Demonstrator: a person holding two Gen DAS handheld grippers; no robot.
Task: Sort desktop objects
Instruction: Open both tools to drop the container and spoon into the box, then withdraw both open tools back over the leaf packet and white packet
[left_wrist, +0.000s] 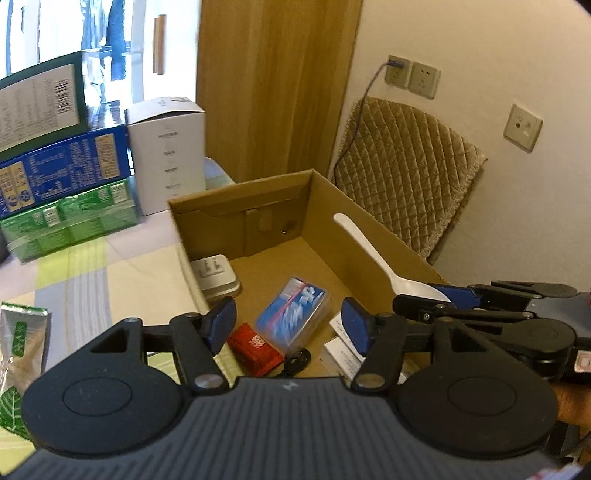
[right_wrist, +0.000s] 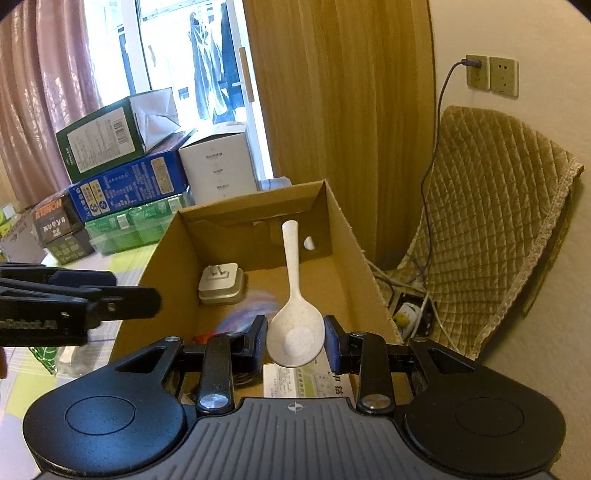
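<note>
So the open brown cardboard box (left_wrist: 321, 206) sits mid-frame on the striped tablecloth (left_wrist: 92, 273), with a stack of printed cartons (left_wrist: 62, 158) at upper left. Inside it, a white plug adapter (left_wrist: 216, 275) lies at the left wall, a blue-and-white packet (left_wrist: 293, 315) sits in the middle and a small red box (left_wrist: 255, 349) lies nearer the camera. A quilted tan cushion (left_wrist: 406, 173) leans on the wall at the box's right.

left wrist: sits just behind the left gripper (left_wrist: 290, 325), looks forward and down into the cardboard box (left_wrist: 373, 236) — close, from its near-left edge
right wrist: behind the right gripper (right_wrist: 295, 341), faces along the box's length, close above it
shared: box interior, white spoon (right_wrist: 294, 314), stacked cartons (right_wrist: 122, 184) — each view catches the other gripper
</note>
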